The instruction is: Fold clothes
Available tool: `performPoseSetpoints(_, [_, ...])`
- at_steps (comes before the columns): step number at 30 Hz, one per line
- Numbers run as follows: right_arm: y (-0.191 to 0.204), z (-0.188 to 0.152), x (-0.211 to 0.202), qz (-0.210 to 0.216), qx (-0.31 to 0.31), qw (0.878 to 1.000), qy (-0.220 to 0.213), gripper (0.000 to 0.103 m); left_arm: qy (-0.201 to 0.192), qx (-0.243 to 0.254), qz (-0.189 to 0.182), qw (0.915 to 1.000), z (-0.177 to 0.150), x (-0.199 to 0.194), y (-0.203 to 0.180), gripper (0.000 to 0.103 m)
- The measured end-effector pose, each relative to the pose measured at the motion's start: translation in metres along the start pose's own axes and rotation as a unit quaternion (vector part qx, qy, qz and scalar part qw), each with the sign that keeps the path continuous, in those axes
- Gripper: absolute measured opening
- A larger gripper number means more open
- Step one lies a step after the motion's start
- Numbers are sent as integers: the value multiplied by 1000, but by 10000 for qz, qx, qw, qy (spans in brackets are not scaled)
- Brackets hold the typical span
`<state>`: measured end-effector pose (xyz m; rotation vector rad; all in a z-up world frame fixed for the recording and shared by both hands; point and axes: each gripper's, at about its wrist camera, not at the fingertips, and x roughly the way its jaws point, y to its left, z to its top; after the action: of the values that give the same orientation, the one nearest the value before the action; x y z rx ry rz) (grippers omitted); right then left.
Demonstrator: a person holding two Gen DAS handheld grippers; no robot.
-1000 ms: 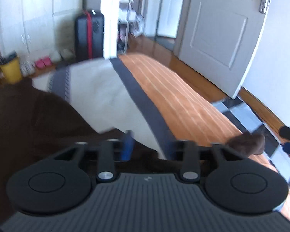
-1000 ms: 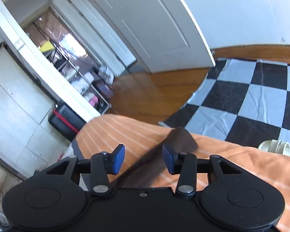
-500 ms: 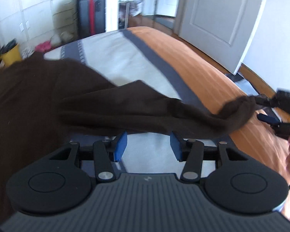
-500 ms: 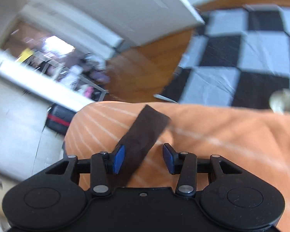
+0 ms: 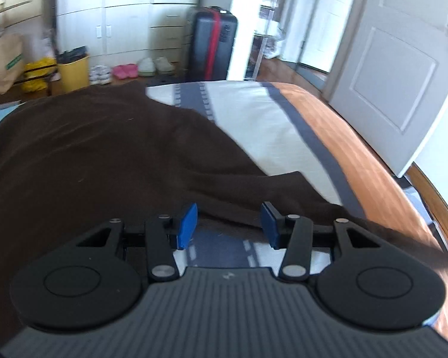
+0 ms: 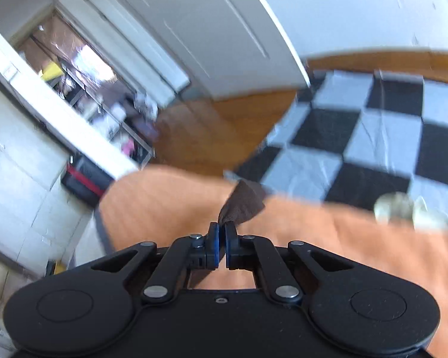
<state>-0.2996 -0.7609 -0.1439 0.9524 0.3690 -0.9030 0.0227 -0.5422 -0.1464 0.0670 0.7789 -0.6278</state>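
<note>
1. One brown garment (image 5: 110, 161) lies spread over the bed (image 5: 283, 137), unfolded (no crease visible).
2. Right gripper (image 6: 219, 240) pinches its sleeve end (image 6: 243, 203).
3. Left gripper (image 5: 228, 223) hovers spread, holding nothing.

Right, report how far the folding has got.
Barely started. Done: the brown garment lies spread on the bed, with no fold visible. In hand: the right claw is shut on a sleeve end; the left claw hangs open over the garment's near edge. Left: every fold.
</note>
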Motion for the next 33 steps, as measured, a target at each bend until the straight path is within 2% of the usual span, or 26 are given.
performPoseSetpoints(3, [-5, -4, -8, -337, -80, 9993, 104, 11, 223, 54, -2, 9997, -6, 2, 2, 45])
performPoseSetpoints(4, [-12, -2, -15, -298, 119, 9995, -13, 12, 275, 115, 9, 9996, -8, 2, 1, 46])
performPoseSetpoints(5, [-20, 0, -25, -158, 375, 9990, -177, 16, 297, 176, 15, 9994, -10, 2, 0, 46])
performPoseSetpoints(6, [-28, 2, -36, -35, 648, 9972, -361, 35, 303, 248, 19, 9992, -12, 1, -1, 47])
performPoseSetpoints(8, [-38, 6, -43, 32, 923, 9936, -658, 56, 323, 335, 4, 9989, -14, 0, -3, 47])
performPoseSetpoints(9, [-39, 7, -42, 22, 899, 9936, -680, 56, 350, 358, -12, 9987, -15, 1, -4, 47])
performPoseSetpoints(11, [-40, 7, -24, 33, 724, 9969, -322, 56, 405, 361, -37, 9985, -16, 4, -5, 47])
performPoseSetpoints(15, [-50, 2, 17, 57, 534, 9977, 417, 56, 390, 314, -107, 9987, -11, 12, -10, 48])
performPoseSetpoints(18, [-53, 8, 34, -46, 216, 9994, 261, 56, 222, 187, 67, 9996, -6, 17, -10, 48])
performPoseSetpoints(19, [-55, 7, 42, 148, 187, 9991, 349, 56, 220, 98, 151, 9996, -4, 18, -9, 48])
performPoseSetpoints(20, [-56, 7, 50, 385, 173, 9980, 466, 50, 249, -2, 134, 9996, -1, 19, -6, 48])
performPoseSetpoints(21, [-56, 4, 56, 634, 164, 9960, 613, 8, 253, -98, 80, 9996, 0, 16, -4, 48])
performPoseSetpoints(22, [-56, 1, 63, 885, 156, 9930, 766, 9, 227, -157, 49, 9996, 1, 13, -2, 48])
performPoseSetpoints(23, [-52, -2, 63, 883, -4, 9934, 732, 9, 189, -144, 69, 9997, 1, 8, 0, 48])
performPoseSetpoints(26, [-28, 4, 22, 479, -884, 9948, -148, 9, 81, -55, 261, 9996, 0, -5, 5, 48])
performPoseSetpoints(29, [-19, 12, -43, 973, -936, 9839, -1174, 8, 5, -130, 259, 9996, 1, -15, 16, 48])
performPoseSetpoints(30, [-16, 12, -55, 988, -992, 9803, -1394, 8, 13, -116, 278, 9995, 0, -16, 18, 48])
performPoseSetpoints(31, [-13, 13, -57, 890, -1092, 9790, -1471, 8, 45, -79, 311, 9995, 0, -15, 19, 48])
performPoseSetpoints(33, [-10, 11, -37, 501, -1336, 9814, -1281, 8, 184, -24, 403, 9990, -2, -11, 21, 48])
